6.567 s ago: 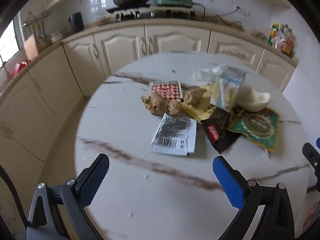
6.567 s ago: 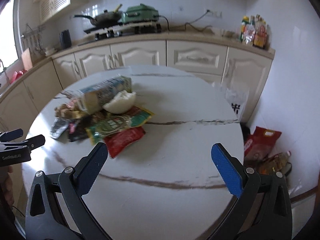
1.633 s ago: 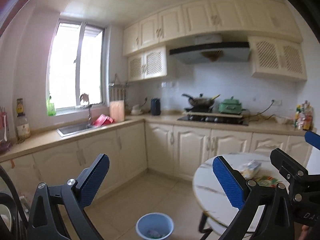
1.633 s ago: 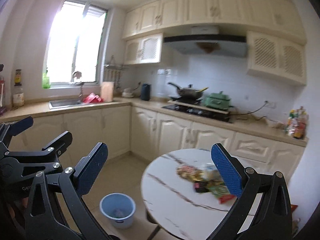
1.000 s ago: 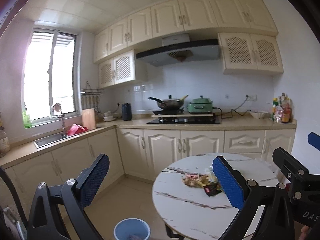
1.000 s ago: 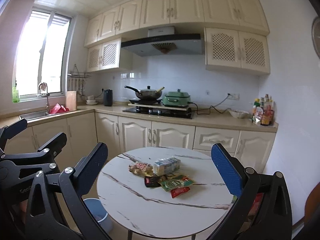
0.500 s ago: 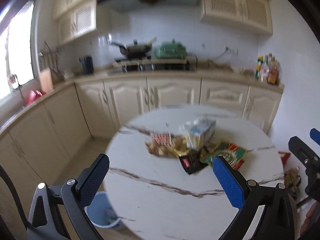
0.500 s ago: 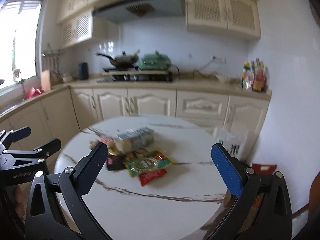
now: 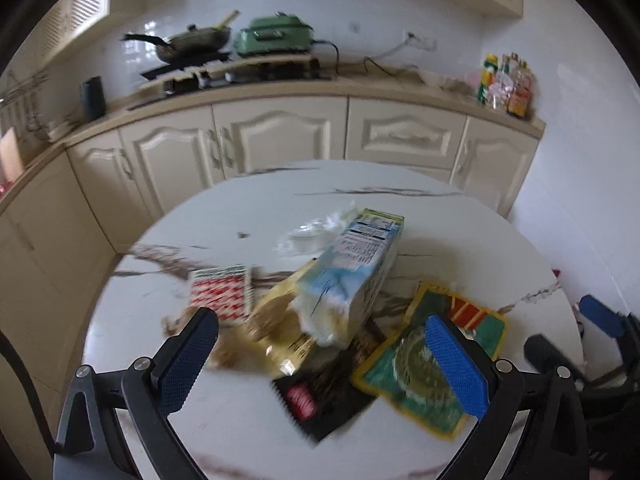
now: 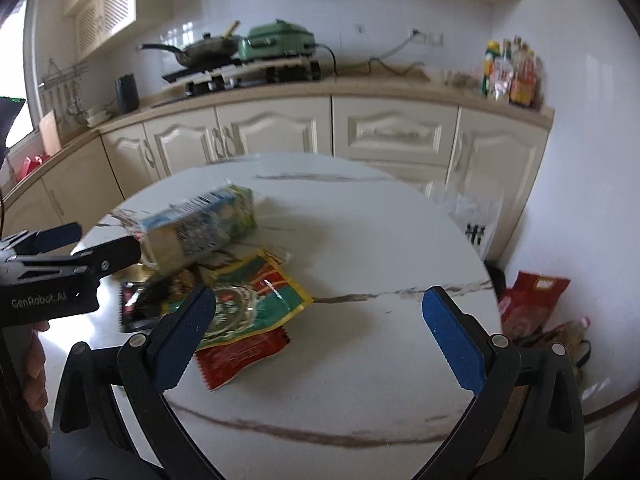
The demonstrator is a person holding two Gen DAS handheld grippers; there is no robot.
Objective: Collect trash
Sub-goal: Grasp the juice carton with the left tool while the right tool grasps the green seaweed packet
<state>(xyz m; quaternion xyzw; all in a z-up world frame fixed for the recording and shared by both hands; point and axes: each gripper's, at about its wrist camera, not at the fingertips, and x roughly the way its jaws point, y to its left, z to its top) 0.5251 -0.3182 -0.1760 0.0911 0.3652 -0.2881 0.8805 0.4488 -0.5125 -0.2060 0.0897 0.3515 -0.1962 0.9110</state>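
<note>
A pile of trash lies on the round marble table [image 9: 248, 432]: a blue and white carton [image 9: 352, 272] [image 10: 200, 228], a green and yellow packet [image 9: 424, 364] [image 10: 248, 304], a black packet [image 9: 324, 392], a yellow packet [image 9: 280, 320], a red and white checked packet [image 9: 218, 294], a red packet [image 10: 244, 354] and crumpled clear plastic [image 9: 312, 232]. My left gripper [image 9: 320, 364] is open and empty, just above the near side of the pile. My right gripper [image 10: 316, 336] is open and empty over the table, right of the pile. The left gripper's fingers [image 10: 108, 256] show at the left of the right wrist view.
Cream cabinets [image 9: 280, 140] and a counter with a wok [image 9: 192, 40] and a green cooker [image 9: 276, 36] run behind the table. Bottles [image 10: 510, 76] stand on the counter's right end. Bags [image 10: 532, 304] lie on the floor right of the table by the wall.
Both grippers have moved in from across the kitchen and tilted down over the table. The trash pile now fills the views. The blue floor bin has dropped out of sight.
</note>
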